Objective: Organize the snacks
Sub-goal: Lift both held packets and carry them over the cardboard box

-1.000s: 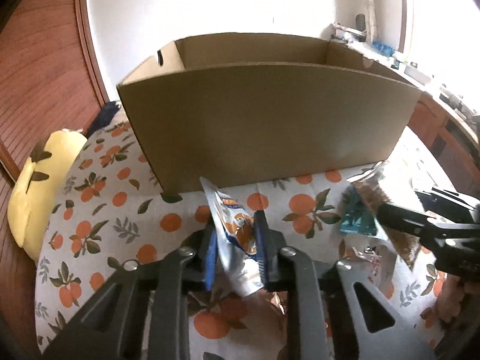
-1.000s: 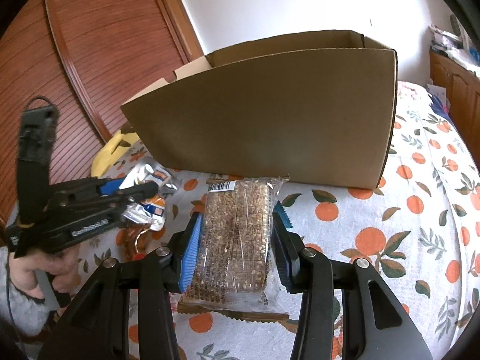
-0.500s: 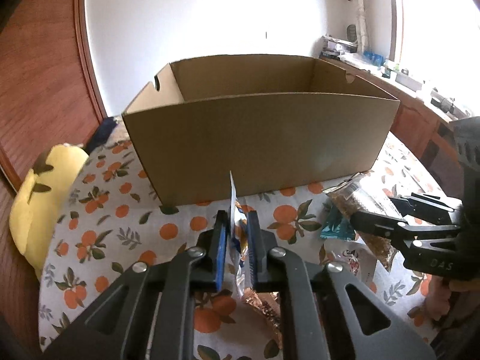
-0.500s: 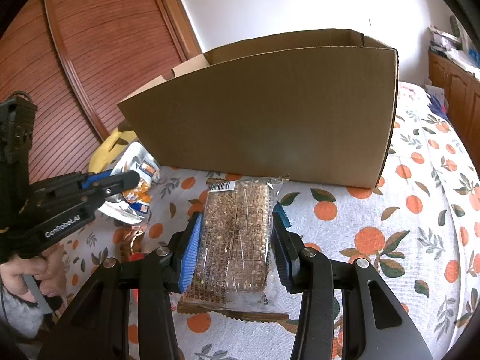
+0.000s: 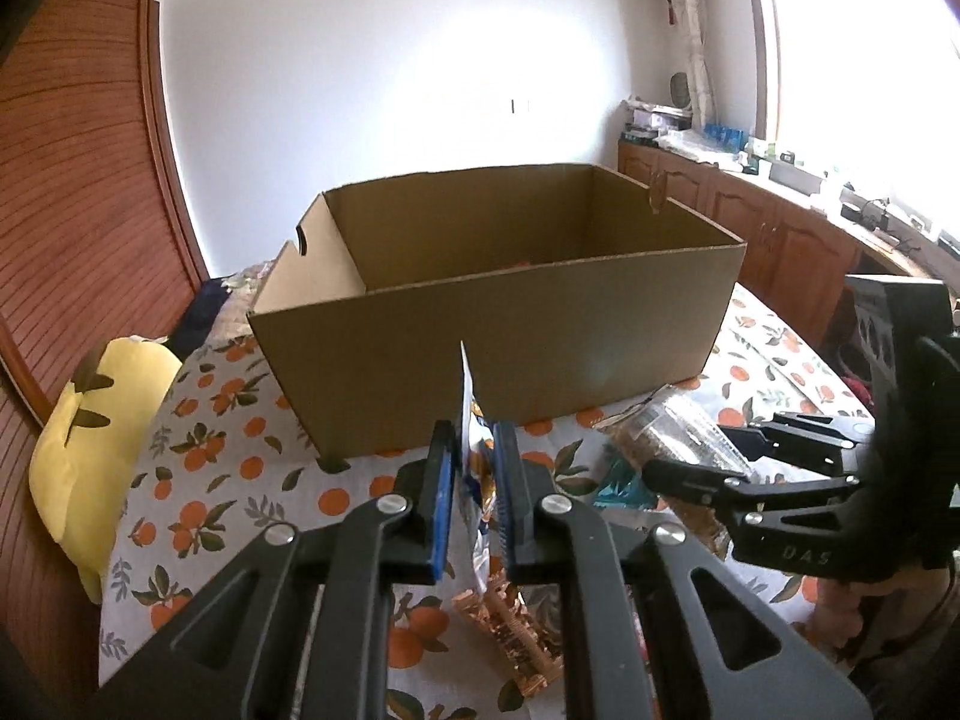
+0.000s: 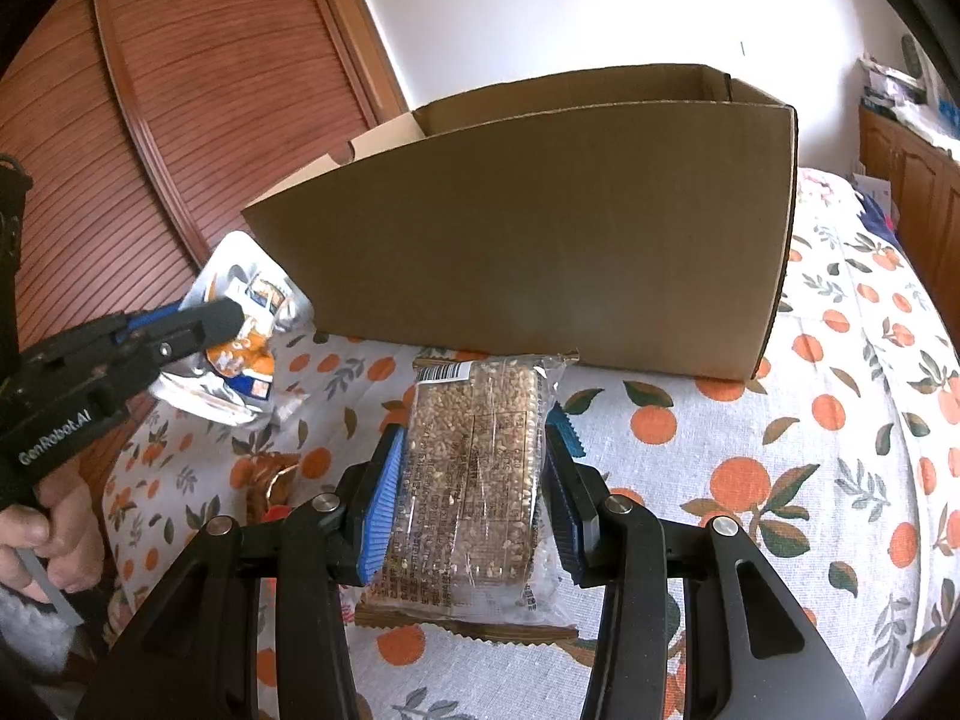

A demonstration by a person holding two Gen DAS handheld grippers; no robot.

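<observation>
Two hand-held grippers in view, each clamped on a snack. Left hand-held gripper, black with blue pads, pinched narrowly on a silver foil snack pouch with orange and blue print, held edge-on and upright, raised above the cloth. Same pouch seen flat-faced from the right wrist camera, held off the cloth just left of the box's near corner. Right hand-held gripper, jaws set wider, closed against both long sides of a clear-wrapped brown grain bar, barcode end pointing toward the box. Open brown cardboard box straight ahead of both grippers, standing on a white cloth printed with oranges and leaves; surface beneath the cloth not identifiable. Inside of the box mostly hidden; only a sliver of orange visible over the near wall. On the cloth below the left gripper, a crinkled copper-coloured wrapper. Small teal packet between the two grippers. Yellow cushion with dark leaf shapes at the far left edge. Wooden cabinets under a bright window at the right.
</observation>
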